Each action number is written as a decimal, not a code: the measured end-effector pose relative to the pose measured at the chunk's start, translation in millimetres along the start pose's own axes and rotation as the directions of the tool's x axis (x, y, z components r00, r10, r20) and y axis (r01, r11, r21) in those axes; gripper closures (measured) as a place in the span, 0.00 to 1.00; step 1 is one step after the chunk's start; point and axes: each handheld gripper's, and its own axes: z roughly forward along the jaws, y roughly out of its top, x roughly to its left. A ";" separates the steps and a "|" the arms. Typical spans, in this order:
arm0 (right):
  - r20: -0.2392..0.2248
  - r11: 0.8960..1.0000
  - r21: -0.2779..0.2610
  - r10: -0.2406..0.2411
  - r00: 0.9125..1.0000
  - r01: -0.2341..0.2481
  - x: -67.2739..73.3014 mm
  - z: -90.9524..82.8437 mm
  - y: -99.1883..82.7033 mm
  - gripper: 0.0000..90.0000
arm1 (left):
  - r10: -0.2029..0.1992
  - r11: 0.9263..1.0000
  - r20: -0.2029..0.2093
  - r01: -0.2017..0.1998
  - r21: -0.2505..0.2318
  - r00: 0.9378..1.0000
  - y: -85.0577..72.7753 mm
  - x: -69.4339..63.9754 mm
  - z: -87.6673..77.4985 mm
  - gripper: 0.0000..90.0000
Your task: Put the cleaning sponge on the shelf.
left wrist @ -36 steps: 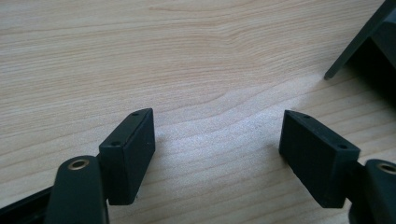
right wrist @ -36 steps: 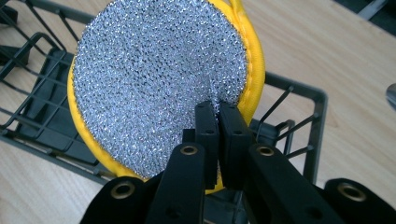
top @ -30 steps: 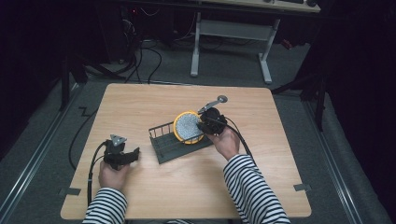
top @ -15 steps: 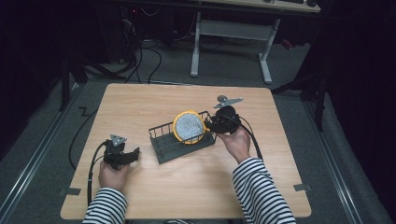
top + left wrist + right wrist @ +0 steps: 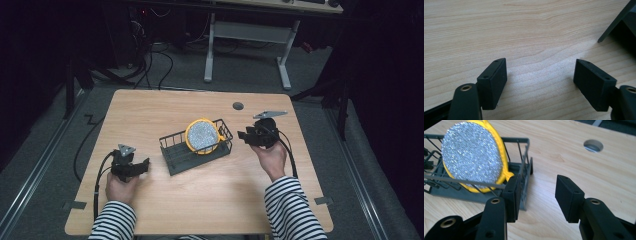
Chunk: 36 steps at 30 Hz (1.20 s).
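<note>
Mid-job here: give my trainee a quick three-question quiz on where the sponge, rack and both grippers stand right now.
1. True or false: the right gripper is clamped on the round sponge.
2. Where does the sponge sit: A) flat on the table, B) on edge in the wire rack, C) between the left gripper's jaws?
3. What lies between the jaws of the left gripper?

Key: 1. False; its jaws are open and empty, beside the rack. 2. B. 3. Nothing; bare wood shows.
</note>
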 end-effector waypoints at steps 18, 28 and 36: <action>0.035 0.997 -0.017 0.081 0.996 -0.080 -23.5 -14.8 -36.6 0.62 | -0.001 1.000 -0.001 0.001 -0.001 1.000 0.0 -0.1 0.1 0.30; 0.046 0.993 -0.017 0.120 0.992 -0.119 -31.5 -16.9 -57.6 0.61 | 0.000 1.000 0.000 0.000 0.000 1.000 0.0 0.0 0.0 0.30; 0.052 0.989 -0.015 0.149 0.987 -0.149 -36.7 -15.2 -76.9 0.61 | 0.001 1.000 -0.001 -0.001 0.000 1.000 0.0 0.0 0.0 0.30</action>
